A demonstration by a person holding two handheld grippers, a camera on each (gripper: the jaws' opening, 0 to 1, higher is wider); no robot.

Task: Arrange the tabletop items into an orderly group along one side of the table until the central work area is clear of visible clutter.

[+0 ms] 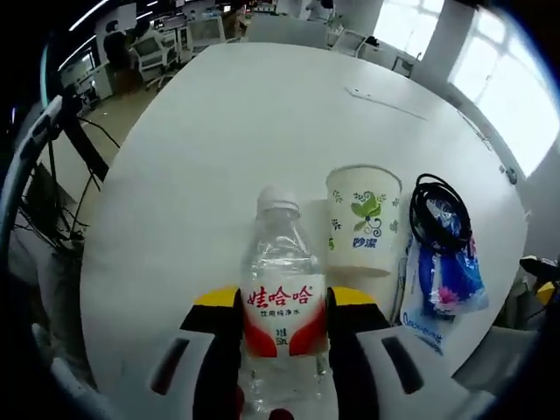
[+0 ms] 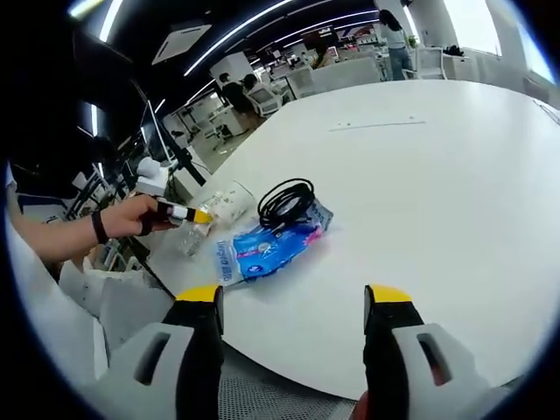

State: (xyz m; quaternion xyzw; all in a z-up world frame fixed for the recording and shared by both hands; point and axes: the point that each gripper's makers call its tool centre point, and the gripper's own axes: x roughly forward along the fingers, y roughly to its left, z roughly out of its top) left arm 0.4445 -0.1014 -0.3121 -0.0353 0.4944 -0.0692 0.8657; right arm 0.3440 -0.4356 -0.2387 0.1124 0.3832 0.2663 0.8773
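A clear water bottle [image 1: 282, 311] with a red label and white cap stands upright between the yellow-tipped jaws of my left gripper [image 1: 284, 302], which is shut on it. Just right of it stands a white paper cup [image 1: 361, 219] with a green print. Further right a coiled black cable [image 1: 437, 210] rests on a blue plastic packet [image 1: 442, 284]. In the right gripper view the cable [image 2: 287, 201], the packet [image 2: 267, 245] and the cup [image 2: 229, 203] lie at the table's left edge, beside the left gripper [image 2: 184, 213] held by a hand. My right gripper [image 2: 293, 302] is open over bare table.
The large white round table [image 2: 420, 175] stretches far beyond the items. A thin white strip [image 1: 385, 101] lies near its far side. Office chairs and desks stand behind. A tripod with cables stands off the table's edge.
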